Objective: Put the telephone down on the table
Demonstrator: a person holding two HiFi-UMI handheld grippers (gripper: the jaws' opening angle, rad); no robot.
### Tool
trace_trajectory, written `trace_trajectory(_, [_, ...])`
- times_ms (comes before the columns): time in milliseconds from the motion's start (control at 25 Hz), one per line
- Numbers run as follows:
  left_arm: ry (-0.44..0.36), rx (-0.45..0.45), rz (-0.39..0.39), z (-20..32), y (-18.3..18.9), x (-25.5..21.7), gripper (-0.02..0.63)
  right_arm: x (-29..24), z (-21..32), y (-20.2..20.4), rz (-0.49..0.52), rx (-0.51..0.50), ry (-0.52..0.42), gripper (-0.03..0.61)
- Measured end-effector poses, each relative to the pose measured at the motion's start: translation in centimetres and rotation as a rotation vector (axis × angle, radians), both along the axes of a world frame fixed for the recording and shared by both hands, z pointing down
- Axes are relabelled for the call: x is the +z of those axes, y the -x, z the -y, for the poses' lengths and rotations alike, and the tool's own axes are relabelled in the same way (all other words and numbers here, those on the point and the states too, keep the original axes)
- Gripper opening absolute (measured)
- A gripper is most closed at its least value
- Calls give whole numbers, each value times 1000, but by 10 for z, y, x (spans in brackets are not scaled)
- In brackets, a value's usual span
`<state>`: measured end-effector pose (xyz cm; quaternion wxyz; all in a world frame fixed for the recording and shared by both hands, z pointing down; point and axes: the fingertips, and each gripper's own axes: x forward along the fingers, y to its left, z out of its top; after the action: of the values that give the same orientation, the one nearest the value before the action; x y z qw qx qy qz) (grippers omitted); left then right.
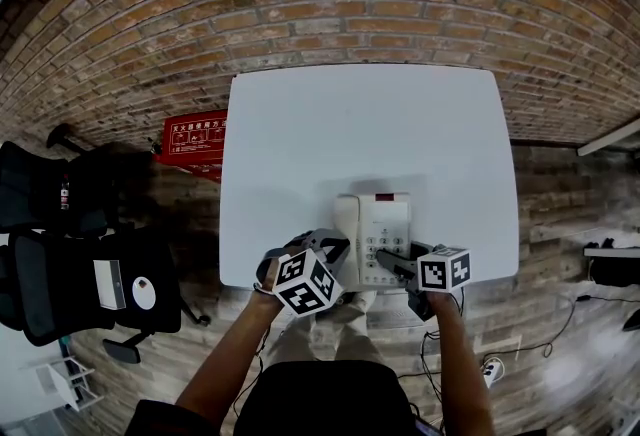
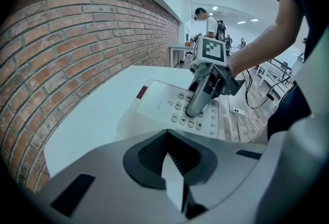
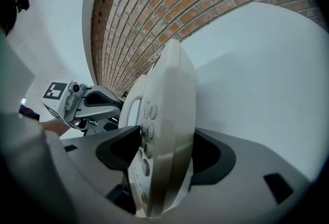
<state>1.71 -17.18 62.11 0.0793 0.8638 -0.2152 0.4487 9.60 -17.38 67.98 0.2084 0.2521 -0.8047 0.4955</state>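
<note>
A white desk telephone (image 1: 385, 236) lies at the near edge of the white table (image 1: 360, 124), its handset (image 1: 347, 229) in the cradle on its left side. My right gripper (image 1: 393, 267) grasps the telephone's near right edge. In the right gripper view the telephone (image 3: 172, 110) stands edge-on between both pads of the right gripper (image 3: 164, 159). In the left gripper view one right finger (image 2: 198, 99) rests on the keypad of the telephone (image 2: 164, 105). My left gripper (image 1: 333, 246) hovers just left of the handset. In its own view the left gripper (image 2: 172, 179) is shut with nothing in it.
A red sign (image 1: 195, 139) lies on the brick floor left of the table. Black office chairs (image 1: 60, 254) stand at the far left. A power strip with cables (image 1: 490, 369) lies near my right side. The table's far half is bare white.
</note>
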Motion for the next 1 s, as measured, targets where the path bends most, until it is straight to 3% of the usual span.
trace_trajectory(600, [-6,18,-12,0,-10,-1,6,9,0,-7,-97,-2,42,311])
trace_trajectory(800, [-14,29,-8,0,-16,0,6,14,5,-13,-247,-61,-32,316])
trace_trajectory(1000, [-5,21,-22,-1,-17,-1,6,12,4,-14,-266,-78,-38,318])
